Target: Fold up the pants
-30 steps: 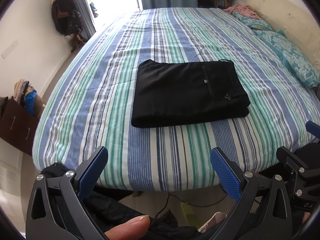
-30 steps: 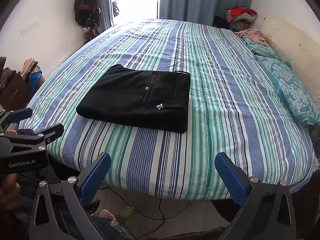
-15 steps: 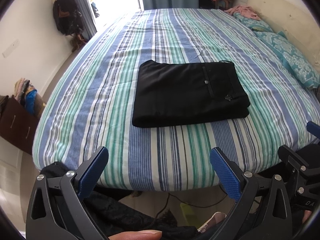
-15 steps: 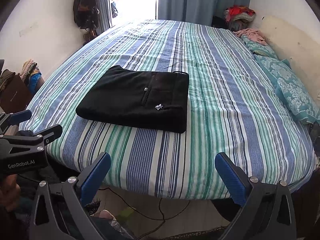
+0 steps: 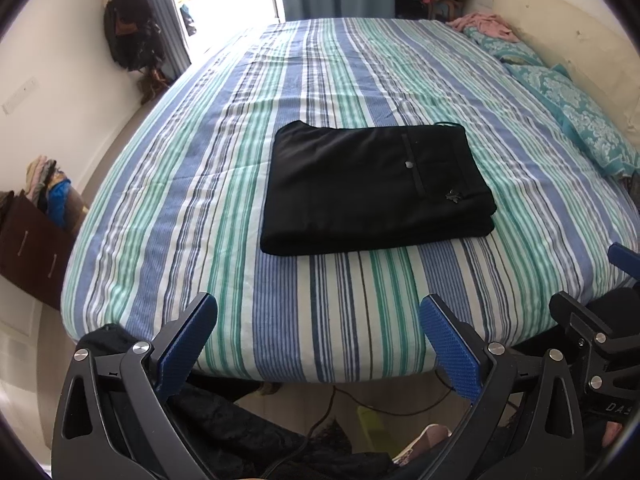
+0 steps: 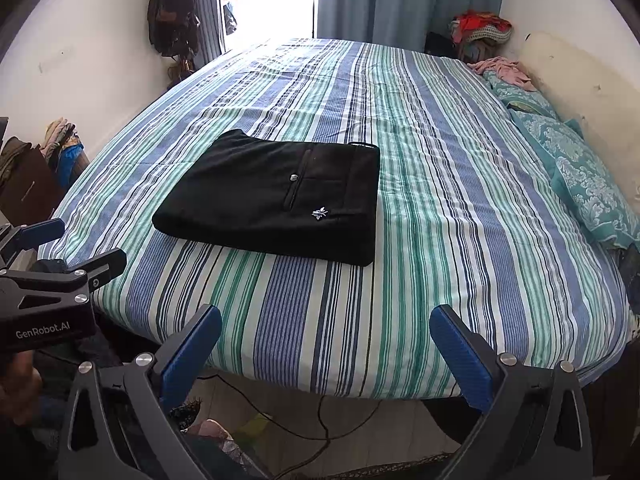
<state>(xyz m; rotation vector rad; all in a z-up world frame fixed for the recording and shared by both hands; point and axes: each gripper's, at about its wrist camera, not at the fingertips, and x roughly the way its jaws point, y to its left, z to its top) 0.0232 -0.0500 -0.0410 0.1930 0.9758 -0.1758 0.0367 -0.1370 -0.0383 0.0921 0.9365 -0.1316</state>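
Observation:
Black pants point(image 5: 372, 188) point(image 6: 276, 196) lie folded into a flat rectangle on the striped bed point(image 5: 240, 160) point(image 6: 460, 200), back pocket and a small silver emblem facing up. My left gripper point(image 5: 318, 344) is held back past the bed's near edge, open, with nothing between its blue pads. My right gripper point(image 6: 326, 350) is likewise open and holds nothing, well short of the pants. In the right wrist view the left gripper's black body point(image 6: 48, 292) shows at the left, while part of the right one point(image 5: 600, 332) shows in the left wrist view.
Teal patterned pillows point(image 5: 576, 120) point(image 6: 588, 176) and a pink cloth point(image 6: 502, 70) lie along the right headboard. A brown box of clothes point(image 5: 36, 220) stands left of the bed. Cables and dark clothing point(image 5: 224, 428) lie on the floor below the grippers.
Both views have drifted slightly; the thumb tip seen at the bottom of the left wrist view has slid out of sight. The pants have not moved.

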